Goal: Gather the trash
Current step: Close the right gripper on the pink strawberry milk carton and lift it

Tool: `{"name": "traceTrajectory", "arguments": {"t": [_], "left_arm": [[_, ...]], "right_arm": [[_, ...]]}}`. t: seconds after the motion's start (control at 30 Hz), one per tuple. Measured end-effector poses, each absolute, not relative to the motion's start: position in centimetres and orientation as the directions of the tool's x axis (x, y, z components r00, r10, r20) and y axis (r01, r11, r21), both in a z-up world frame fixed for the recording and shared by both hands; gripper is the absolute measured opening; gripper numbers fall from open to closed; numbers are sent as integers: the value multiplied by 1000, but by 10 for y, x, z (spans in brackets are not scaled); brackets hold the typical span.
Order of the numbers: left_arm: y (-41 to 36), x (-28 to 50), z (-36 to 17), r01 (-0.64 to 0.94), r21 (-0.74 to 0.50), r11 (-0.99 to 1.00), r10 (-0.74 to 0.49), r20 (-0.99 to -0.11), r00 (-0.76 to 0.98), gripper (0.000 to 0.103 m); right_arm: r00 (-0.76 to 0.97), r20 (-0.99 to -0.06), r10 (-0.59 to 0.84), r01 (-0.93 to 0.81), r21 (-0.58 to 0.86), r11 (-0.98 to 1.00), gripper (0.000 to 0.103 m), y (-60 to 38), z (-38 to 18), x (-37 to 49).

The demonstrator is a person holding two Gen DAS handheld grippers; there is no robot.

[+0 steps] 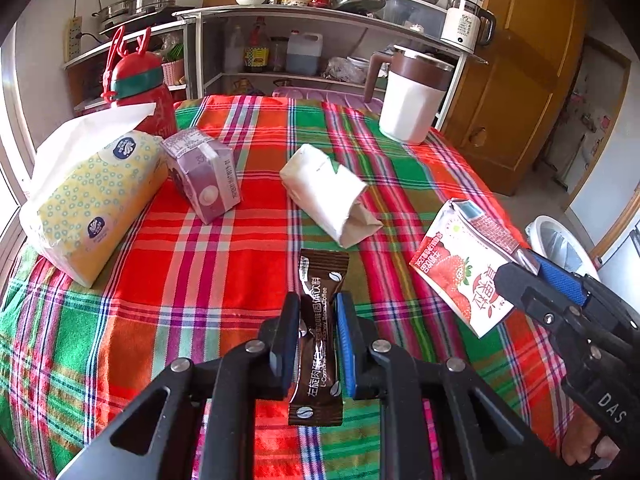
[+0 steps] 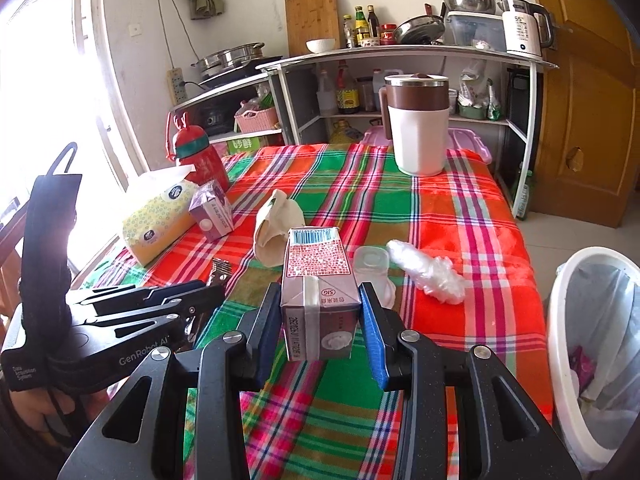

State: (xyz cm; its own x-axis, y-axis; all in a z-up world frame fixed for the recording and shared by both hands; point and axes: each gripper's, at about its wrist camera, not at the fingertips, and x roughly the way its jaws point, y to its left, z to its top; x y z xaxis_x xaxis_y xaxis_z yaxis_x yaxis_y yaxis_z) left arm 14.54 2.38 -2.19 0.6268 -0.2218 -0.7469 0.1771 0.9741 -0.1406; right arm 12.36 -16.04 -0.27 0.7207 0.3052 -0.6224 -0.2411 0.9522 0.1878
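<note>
Trash pickup over a plaid tablecloth (image 1: 224, 264), with both grippers loaded.

Left gripper (image 1: 318, 340) pinches a brown coffee sachet (image 1: 320, 320) between its 2 fingers above the cloth; right gripper (image 2: 320, 328) clamps a strawberry milk carton (image 2: 318, 292) near the table's right edge, beside the white bin (image 2: 592, 344). A purple carton (image 1: 204, 176), a paper wrapper (image 1: 328, 196) and a crumpled plastic bag (image 2: 428, 272) lie on the cloth.

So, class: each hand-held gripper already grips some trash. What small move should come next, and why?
Probably swing the right hand-held gripper, shut on the strawberry milk carton, right over the white bin: it stands open beside the table, nearest that side.
</note>
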Motion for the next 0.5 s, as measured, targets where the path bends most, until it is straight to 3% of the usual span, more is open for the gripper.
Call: {"name": "traceTrajectory", "arguments": {"t": [0.5], "left_arm": [[-22, 128, 6, 278, -136, 951, -290, -708, 644, 20]], "right_arm": [[769, -575, 280, -181, 223, 958, 39, -198, 13, 97]]}}
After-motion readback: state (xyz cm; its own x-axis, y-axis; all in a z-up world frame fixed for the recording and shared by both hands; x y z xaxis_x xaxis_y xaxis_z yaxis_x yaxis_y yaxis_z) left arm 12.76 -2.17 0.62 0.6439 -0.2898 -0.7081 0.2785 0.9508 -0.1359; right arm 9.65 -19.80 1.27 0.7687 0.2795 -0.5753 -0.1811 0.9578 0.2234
